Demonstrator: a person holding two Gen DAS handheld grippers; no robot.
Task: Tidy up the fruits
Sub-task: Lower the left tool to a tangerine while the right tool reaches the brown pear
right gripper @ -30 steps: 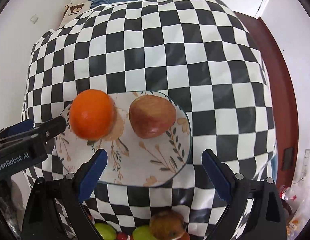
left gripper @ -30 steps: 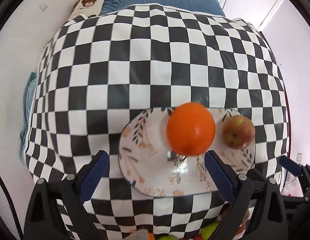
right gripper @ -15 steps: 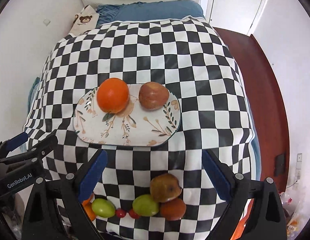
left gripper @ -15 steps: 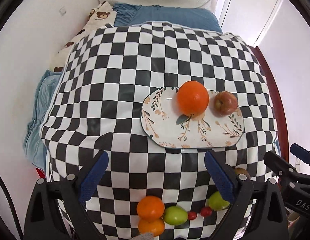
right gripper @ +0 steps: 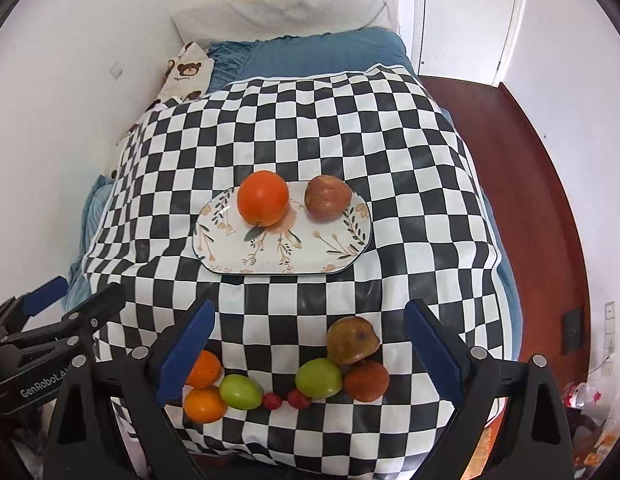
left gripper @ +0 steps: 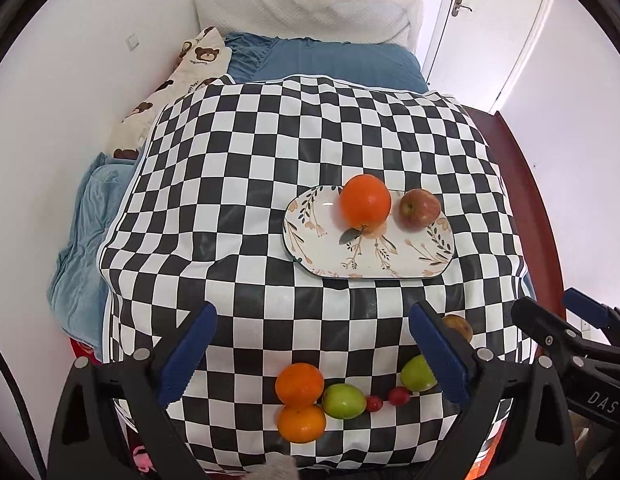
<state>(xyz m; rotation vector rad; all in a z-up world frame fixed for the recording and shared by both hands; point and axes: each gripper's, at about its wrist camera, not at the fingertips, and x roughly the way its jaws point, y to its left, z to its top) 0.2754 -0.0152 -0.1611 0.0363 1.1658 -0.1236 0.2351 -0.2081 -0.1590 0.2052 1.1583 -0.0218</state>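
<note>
Fingers first: on the left wrist view my left gripper [left gripper: 312, 354] is spread wide, blue pads [left gripper: 187, 354] apart, nothing between them. It hangs over the near edge of the checkered cloth [left gripper: 269, 160]. Past it, the floral plate [left gripper: 390, 264] carries one big orange [left gripper: 365, 202] and one red apple [left gripper: 420, 209], close but apart. Loose row at the near edge: two small oranges [left gripper: 299, 384] touching, two green fruits [left gripper: 344, 400], two small red ones [left gripper: 374, 403]. My right finger pad blocks a brownish fruit [left gripper: 458, 326]; probably a pear, can't confirm. Bed with blue sheet [left gripper: 330, 62] beyond, door [left gripper: 490, 20] far right.

Right wrist view: my right gripper [right gripper: 310, 354] is equally wide open and empty-handed. Same plate [right gripper: 269, 260], orange [right gripper: 263, 198] and apple [right gripper: 328, 197] on it. Near row here counts eight: two oranges [right gripper: 203, 404], two green [right gripper: 239, 392], two small red [right gripper: 272, 401], one brownish pear-like fruit [right gripper: 352, 340] resting against a dark red one [right gripper: 366, 380]. My left pad overlaps the upper small orange.
</note>
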